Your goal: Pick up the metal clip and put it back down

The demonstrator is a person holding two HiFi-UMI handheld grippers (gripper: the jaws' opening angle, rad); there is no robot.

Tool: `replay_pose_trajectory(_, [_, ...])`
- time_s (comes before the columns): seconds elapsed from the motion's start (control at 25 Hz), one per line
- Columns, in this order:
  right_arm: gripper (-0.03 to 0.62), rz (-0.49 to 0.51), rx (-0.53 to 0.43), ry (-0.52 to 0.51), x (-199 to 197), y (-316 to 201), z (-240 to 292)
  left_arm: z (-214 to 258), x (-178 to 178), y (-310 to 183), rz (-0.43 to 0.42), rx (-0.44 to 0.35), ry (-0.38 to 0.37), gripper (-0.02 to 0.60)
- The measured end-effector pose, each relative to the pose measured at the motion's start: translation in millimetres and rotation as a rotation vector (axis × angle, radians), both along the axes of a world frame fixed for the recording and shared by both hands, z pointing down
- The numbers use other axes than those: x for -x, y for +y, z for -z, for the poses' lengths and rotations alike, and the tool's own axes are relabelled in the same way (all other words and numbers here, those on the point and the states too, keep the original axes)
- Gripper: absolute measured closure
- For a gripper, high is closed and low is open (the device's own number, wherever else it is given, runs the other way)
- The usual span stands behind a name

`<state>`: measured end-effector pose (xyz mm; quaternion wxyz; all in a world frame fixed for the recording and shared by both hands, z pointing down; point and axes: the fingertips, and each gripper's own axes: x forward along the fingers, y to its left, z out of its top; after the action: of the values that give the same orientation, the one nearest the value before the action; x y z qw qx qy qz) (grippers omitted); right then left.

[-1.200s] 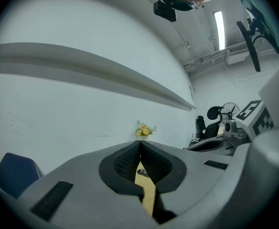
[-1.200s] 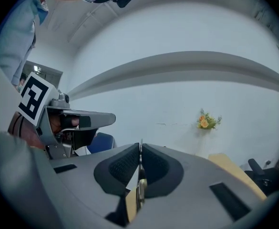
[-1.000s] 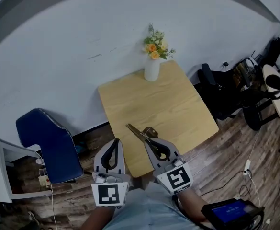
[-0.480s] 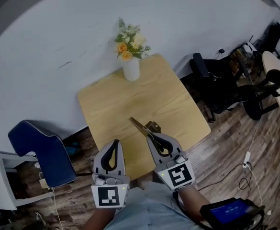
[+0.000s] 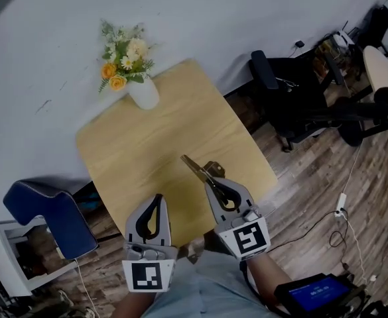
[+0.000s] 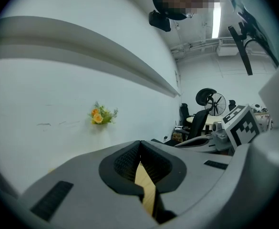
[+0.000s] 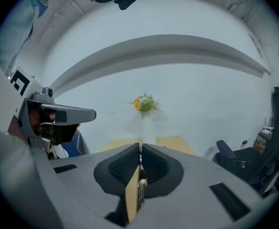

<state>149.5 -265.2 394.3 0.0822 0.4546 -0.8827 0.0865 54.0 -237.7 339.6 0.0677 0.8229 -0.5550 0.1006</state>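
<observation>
The brass-coloured metal clip (image 5: 195,169) is seen just below the centre of the head view, clamped edge-on (image 7: 132,190) in the right gripper (image 5: 211,188), with its flat strip angled toward the upper left over the wooden table (image 5: 147,151).

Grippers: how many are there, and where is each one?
2. The left gripper is at the bottom left, shut and empty, near the table's edge. The right gripper is beside it, shut on a metal clip over the table. None seems hidden.

Brassy metal clip (image 5: 194,170), matt wooden table (image 5: 150,144)
</observation>
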Motion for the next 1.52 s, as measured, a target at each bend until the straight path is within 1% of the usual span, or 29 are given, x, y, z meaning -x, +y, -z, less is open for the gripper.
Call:
replay_pose_trajectory(0.24, [0.542,-0.009,0.081,-0.019,-50.5,-32.1,-44.1,-38.0,-54.7,-32.5,-0.025,0.091,-0.017,0.563])
replay_pose_trajectory(0.4, [0.542,-0.012,0.142,-0.030,-69.9,-38.5,-78.6,-64.8,-74.9,-39.7,-0.031,0.145,-0.032,0.563])
replay_pose_trajectory(0.68, [0.542,-0.017,0.211,-0.058,-82.3,-53.8,-129.1,-110.5,-80.9,-51.7,-0.024,0.235,-0.067,0.563])
replay_pose_trajectory(0.96, [0.542,-0.016,0.252,-0.084,-86.6,-65.9,-162.3,-140.6,-80.0,-69.8,-0.013,0.286,-0.070,0.563])
replay_pose_trajectory(1.12, [0.541,-0.013,0.261,-0.077,-87.8,-71.2,-174.5,-152.6,-81.3,-77.7,-0.018,0.309,-0.068,0.563])
replay_pose_trajectory(1.32, [0.540,-0.054,0.276,-0.052,-98.8,-78.5,-186.1,-160.0,-82.8,-85.0,-0.023,0.318,-0.059,0.563])
replay_pose_trajectory(1.52, [0.539,-0.097,0.281,-0.027,-110.6,-85.8,-192.0,-161.3,-81.9,-87.5,-0.025,0.324,-0.069,0.563])
